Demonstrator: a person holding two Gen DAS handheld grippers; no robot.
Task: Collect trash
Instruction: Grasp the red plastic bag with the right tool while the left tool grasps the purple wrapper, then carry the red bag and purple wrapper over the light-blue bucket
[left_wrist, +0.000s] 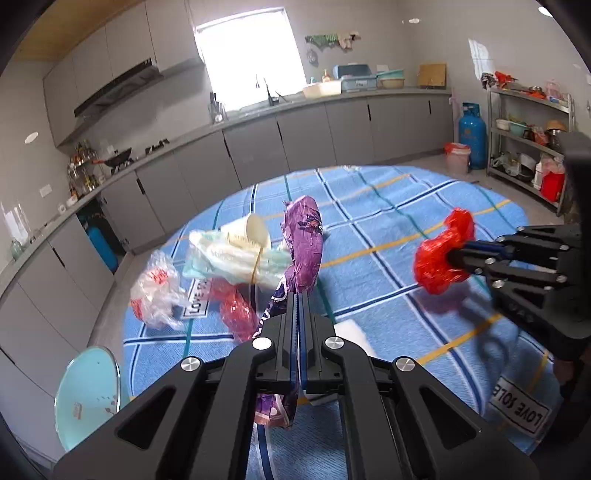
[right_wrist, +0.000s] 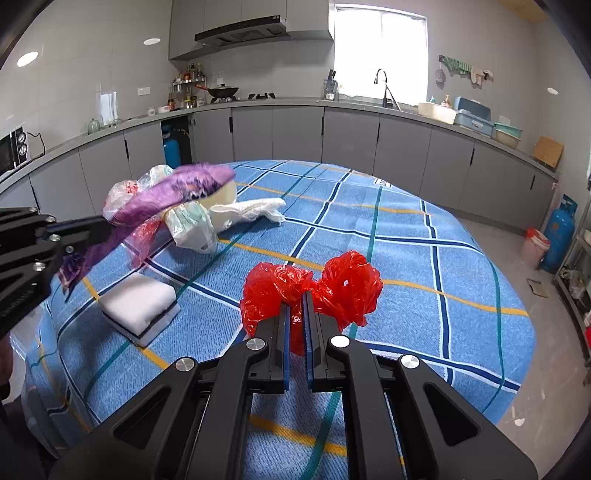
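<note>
My left gripper (left_wrist: 299, 295) is shut on a purple snack wrapper (left_wrist: 304, 243) and holds it above the table; it also shows in the right wrist view (right_wrist: 170, 195). My right gripper (right_wrist: 296, 295) is shut on a crumpled red plastic bag (right_wrist: 343, 284), seen from the left wrist view (left_wrist: 439, 258) too. A trash pile lies on the blue checked tablecloth (left_wrist: 388, 229): a paper cup (left_wrist: 251, 230), a pale plastic bag (left_wrist: 229, 258), a clear bag with red print (left_wrist: 159, 291) and a red wrapper (left_wrist: 236, 306).
A white sponge (right_wrist: 138, 308) lies on the cloth near the left gripper. A light blue stool (left_wrist: 88, 395) stands beside the table. A bin with a red liner (left_wrist: 458, 157) and a blue gas cylinder (left_wrist: 472, 134) stand by the cabinets.
</note>
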